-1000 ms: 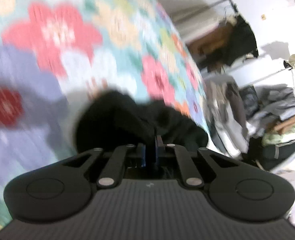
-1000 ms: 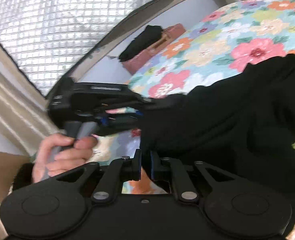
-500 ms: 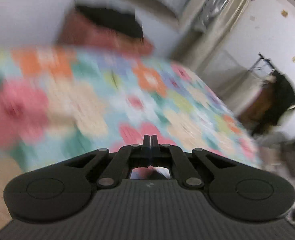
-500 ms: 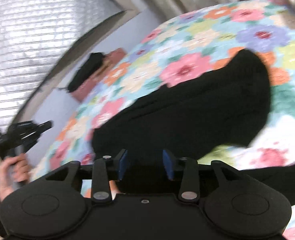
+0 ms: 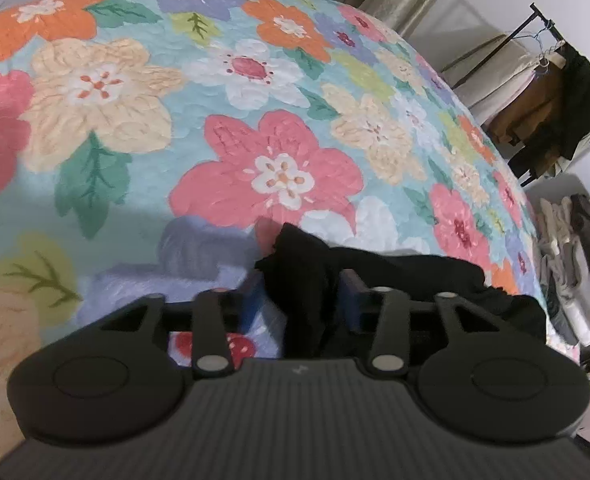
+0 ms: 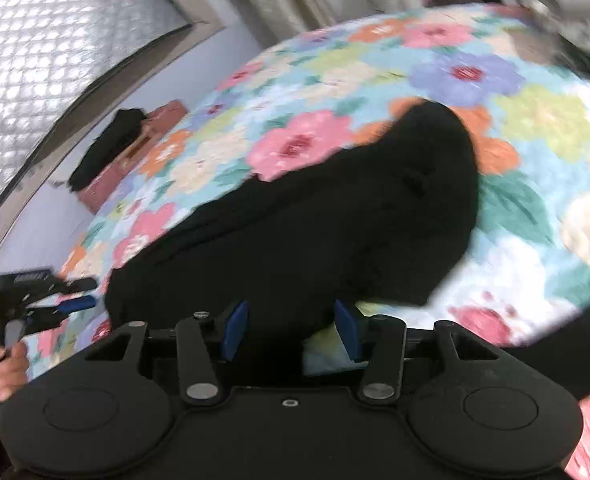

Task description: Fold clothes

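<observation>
So the biggest thing here is the bed (image 5: 143,128), covered in a loud floral quilt (image 6: 535,128) with pink, orange, cream and purple flowers on light blue. Lying across it is the black garment (image 6: 327,224), a dark rumpled heap that runs from the near edge up toward the middle of the quilt. Off to the side in the left wrist view there's a clothes rack (image 5: 551,92) with hanging stuff, and a pile of clothes (image 5: 575,264) below it. A reddish suitcase (image 6: 131,160) sits against the wall past the bed with something black on top.

The left gripper (image 5: 301,300) has its jaws about half open, they've just been opening, and a bunched-up corner of the garment stands between the blue pads without looking pinched. The right gripper (image 6: 291,326) is also roughly half open, jaws just been opening too, with the garment's near edge between them, loose. A hand (image 6: 3,372) grips the left tool's handle at the edge of the right view.
</observation>
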Action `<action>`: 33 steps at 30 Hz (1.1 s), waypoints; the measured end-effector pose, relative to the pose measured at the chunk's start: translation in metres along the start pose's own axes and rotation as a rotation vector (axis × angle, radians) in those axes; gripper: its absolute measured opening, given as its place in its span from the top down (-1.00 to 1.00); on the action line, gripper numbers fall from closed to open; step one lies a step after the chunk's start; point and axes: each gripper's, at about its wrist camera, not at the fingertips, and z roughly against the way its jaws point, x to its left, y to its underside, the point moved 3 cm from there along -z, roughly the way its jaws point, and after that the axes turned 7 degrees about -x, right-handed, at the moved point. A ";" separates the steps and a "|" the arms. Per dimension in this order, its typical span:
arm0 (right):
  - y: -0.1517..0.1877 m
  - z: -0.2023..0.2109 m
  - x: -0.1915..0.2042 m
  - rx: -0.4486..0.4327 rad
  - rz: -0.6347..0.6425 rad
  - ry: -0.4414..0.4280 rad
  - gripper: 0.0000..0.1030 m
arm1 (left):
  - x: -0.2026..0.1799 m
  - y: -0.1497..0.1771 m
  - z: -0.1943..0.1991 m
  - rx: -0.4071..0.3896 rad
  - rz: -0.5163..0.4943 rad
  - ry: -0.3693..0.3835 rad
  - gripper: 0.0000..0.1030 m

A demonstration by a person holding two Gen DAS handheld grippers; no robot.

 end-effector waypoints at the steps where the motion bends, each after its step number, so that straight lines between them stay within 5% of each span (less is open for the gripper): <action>1: -0.007 -0.004 0.009 0.004 0.041 -0.016 -0.05 | 0.000 -0.001 -0.003 0.000 0.003 0.007 -0.02; 4: -0.034 -0.019 0.034 0.003 0.149 -0.061 -0.12 | 0.006 -0.001 -0.016 0.017 0.026 0.019 -0.25; 9: -0.078 -0.070 0.063 0.039 0.246 -0.076 -0.24 | 0.017 0.003 -0.036 0.047 0.109 0.038 -0.27; 13: -0.095 -0.119 0.064 0.115 0.237 -0.024 -0.24 | 0.035 0.004 -0.042 0.048 0.357 0.217 -0.27; 20: -0.086 -0.180 0.054 0.306 0.211 0.044 -0.41 | 0.014 0.008 -0.047 0.074 0.211 0.162 -0.28; 22: -0.071 -0.172 0.059 0.291 0.288 0.028 -0.28 | 0.009 0.009 -0.047 0.073 0.188 0.151 -0.35; 23: -0.063 -0.166 0.063 0.280 0.333 0.019 0.29 | 0.008 0.010 -0.046 0.074 0.181 0.149 -0.35; 24: -0.055 -0.158 0.067 0.266 0.382 0.009 0.72 | 0.008 0.011 -0.045 0.070 0.182 0.141 -0.27; 27: -0.037 -0.123 0.077 0.162 0.501 -0.006 0.76 | 0.009 0.010 -0.040 0.048 0.181 0.114 0.78; 33: -0.038 -0.082 0.090 0.021 0.630 0.047 0.81 | -0.002 0.006 -0.032 0.008 0.120 0.127 0.78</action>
